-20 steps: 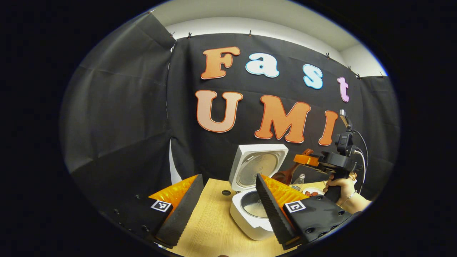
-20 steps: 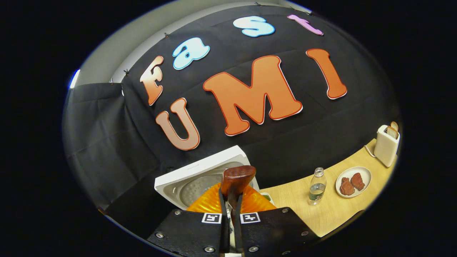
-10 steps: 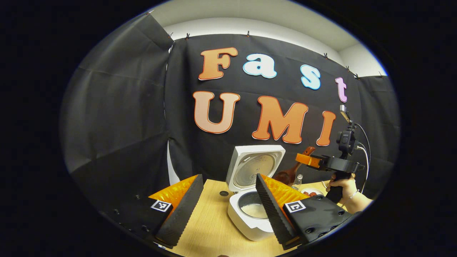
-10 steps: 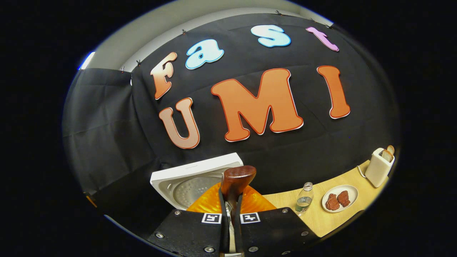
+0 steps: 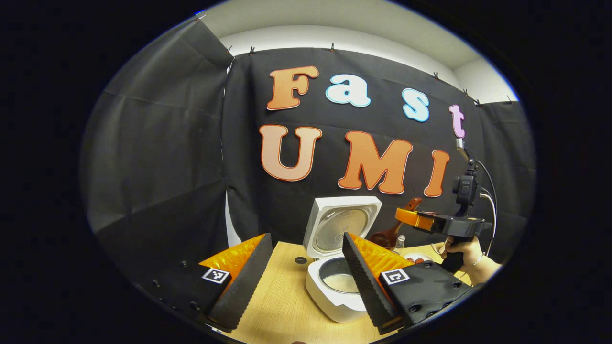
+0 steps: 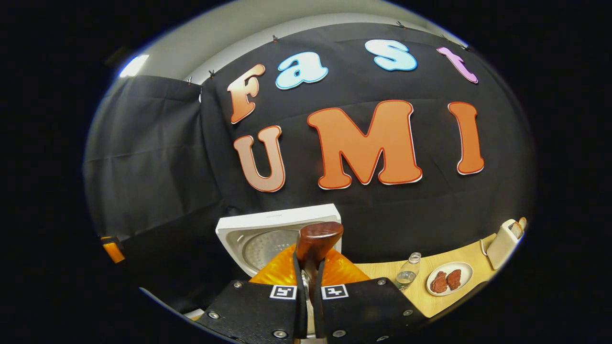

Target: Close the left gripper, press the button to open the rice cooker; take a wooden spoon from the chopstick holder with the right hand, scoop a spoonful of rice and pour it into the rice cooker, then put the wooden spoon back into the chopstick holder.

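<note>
The right gripper (image 6: 308,282), its two fingers pressed together on the dark brown wooden spoon (image 6: 315,241), holds it raised beside the open white rice cooker (image 5: 334,286); the left gripper (image 5: 303,282) stands wide apart and empty above the pale wooden table (image 5: 282,306). The spoon is judged light, rigid and smooth, so it is best gripped along the handle, where a firm pinch prevents twisting. The left gripper view reveals pale rice in the cooker's pot, while the right gripper view adds a clear bottle (image 6: 407,273), a plate (image 6: 449,278) and a toaster (image 6: 502,242).
</note>
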`<state>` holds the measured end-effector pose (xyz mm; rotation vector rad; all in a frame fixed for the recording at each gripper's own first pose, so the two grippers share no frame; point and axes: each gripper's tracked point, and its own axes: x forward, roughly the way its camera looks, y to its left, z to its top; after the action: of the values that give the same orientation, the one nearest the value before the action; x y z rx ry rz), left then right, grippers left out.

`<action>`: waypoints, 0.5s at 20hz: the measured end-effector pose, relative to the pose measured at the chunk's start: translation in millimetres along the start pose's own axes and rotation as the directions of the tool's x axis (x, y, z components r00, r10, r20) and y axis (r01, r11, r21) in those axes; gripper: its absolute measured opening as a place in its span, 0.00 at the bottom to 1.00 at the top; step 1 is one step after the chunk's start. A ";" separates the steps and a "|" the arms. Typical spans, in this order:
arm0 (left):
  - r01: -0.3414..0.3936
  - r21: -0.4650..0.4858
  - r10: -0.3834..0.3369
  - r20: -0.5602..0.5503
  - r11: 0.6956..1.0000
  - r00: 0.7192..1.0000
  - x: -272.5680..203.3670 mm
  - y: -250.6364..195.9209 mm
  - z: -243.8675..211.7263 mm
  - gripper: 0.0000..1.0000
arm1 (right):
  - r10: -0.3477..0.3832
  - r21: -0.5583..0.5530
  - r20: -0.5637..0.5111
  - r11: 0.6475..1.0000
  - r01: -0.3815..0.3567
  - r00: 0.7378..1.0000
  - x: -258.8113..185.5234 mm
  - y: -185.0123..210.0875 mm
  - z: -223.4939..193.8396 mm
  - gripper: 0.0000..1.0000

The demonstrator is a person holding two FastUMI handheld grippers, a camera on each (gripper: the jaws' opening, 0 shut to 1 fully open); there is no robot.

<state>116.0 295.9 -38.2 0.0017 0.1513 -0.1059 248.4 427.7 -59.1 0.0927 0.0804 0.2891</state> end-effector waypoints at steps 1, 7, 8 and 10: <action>0.001 -0.002 -0.001 0.001 1.000 1.000 -0.1 -0.8 0.0 1.00 | 0.005 -0.015 0.000 1.000 -0.005 1.000 -1.1 1.2 -0.7 0.05; 0.003 -0.007 -0.003 0.007 1.000 1.000 -5.5 -1.9 1.6 1.00 | 0.038 -0.132 0.001 0.990 -0.038 0.999 -8.7 13.4 -1.2 0.05; 0.002 -0.007 -0.002 0.006 1.000 1.000 -5.7 -1.7 0.9 1.00 | 0.039 -0.149 0.001 0.988 -0.039 0.999 -9.7 14.0 -1.9 0.05; 0.002 -0.008 -0.002 0.005 1.000 1.000 -8.9 -0.6 0.2 1.00 | 0.047 -0.176 0.002 0.983 -0.046 0.999 -11.9 18.9 -3.7 0.05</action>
<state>107.2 296.2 -36.7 -0.0069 0.1469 -0.1072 231.4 442.6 -60.1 -0.0806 0.0466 0.3411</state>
